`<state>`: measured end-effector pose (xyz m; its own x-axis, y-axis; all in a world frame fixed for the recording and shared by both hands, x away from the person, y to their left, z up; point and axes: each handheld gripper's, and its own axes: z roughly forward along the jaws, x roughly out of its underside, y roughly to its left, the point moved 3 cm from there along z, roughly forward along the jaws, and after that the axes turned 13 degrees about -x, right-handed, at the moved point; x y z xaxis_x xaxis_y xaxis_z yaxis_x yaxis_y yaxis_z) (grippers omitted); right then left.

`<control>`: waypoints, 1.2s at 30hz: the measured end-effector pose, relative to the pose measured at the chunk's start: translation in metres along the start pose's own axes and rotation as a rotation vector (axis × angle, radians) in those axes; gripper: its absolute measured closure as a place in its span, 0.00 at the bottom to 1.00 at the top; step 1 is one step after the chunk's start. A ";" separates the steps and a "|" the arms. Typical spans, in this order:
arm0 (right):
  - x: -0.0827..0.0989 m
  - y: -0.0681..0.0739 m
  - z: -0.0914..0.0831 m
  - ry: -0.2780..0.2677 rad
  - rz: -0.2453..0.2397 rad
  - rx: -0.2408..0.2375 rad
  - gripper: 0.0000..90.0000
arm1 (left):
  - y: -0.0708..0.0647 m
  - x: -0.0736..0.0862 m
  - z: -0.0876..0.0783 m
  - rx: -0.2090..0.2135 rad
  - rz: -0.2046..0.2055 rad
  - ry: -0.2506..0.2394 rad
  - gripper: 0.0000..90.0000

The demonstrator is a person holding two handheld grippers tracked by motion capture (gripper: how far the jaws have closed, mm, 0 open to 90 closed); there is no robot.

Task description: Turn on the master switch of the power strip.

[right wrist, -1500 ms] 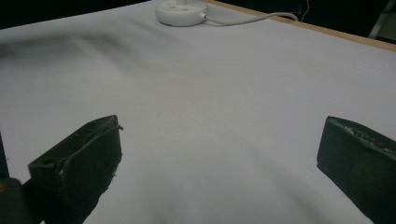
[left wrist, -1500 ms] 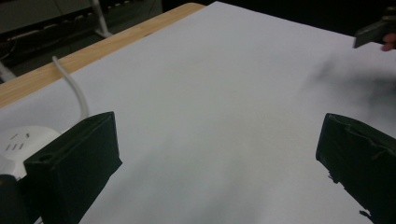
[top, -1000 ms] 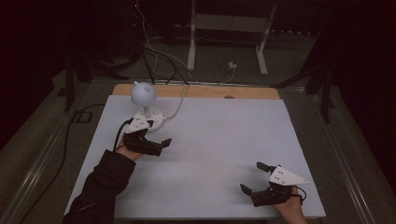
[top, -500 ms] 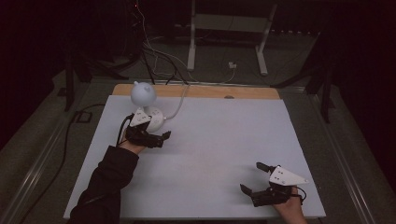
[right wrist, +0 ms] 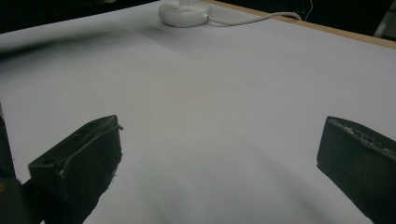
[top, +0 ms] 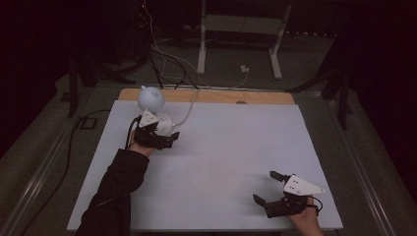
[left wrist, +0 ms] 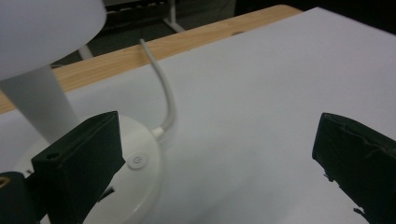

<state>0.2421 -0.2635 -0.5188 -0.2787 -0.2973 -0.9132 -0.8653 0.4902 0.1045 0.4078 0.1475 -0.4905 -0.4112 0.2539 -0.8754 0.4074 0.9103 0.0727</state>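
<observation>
1. I see a white tabletop (top: 221, 162) with a strip of bare wood (top: 211, 96) along its far edge; the room around it is dark.
2. A small white lamp (top: 151, 105) stands at the far left corner of the tabletop. It has a round head (top: 150, 98), a short stem and a flat round base (left wrist: 135, 163).
3. In the left tool view the base carries a small power button (left wrist: 135, 160), and a white cable (left wrist: 163, 98) leaves the base and goes over the wooden strip, off the far edge.
4. My left tool (top: 164, 138) is at the lamp, just beside its base. Its jaws stand wide apart and hold nothing. In its own view one jaw sits in front of the base and the other is over bare tabletop; I cannot tell if the first jaw touches the base.
5. A dark sleeve (top: 118, 191) covers the left forearm, which reaches from the bottom edge up to this tool.
6. My right tool (top: 268, 189) rests low at the near right corner of the tabletop, well apart from the lamp. Its jaws are also spread wide and empty, and a grey three-cornered plate (top: 302, 185) sits on top.
7. In the right tool view the lamp base (right wrist: 183, 13) and its cable (right wrist: 254, 18) are far ahead, with plain white surface between.
</observation>
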 end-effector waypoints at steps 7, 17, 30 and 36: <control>0.000 0.000 0.000 -0.003 0.002 -0.005 0.00 | 0.006 0.004 0.011 -0.017 -0.019 0.023 0.06; 0.000 0.000 -0.001 -0.006 0.005 -0.005 0.00 | 0.009 0.011 0.022 -0.090 -0.019 0.052 0.24; 0.000 0.000 -0.001 -0.007 0.009 -0.009 0.00 | 0.018 0.010 0.030 -0.176 -0.040 0.062 0.63; 0.000 0.000 -0.001 -0.007 0.009 -0.012 0.00 | 0.017 0.010 0.034 -0.195 -0.041 0.070 0.75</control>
<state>0.2418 -0.2646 -0.5185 -0.2838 -0.2870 -0.9149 -0.8678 0.4827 0.1177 0.4385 0.1544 -0.5144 -0.4825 0.2313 -0.8448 0.2263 0.9647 0.1349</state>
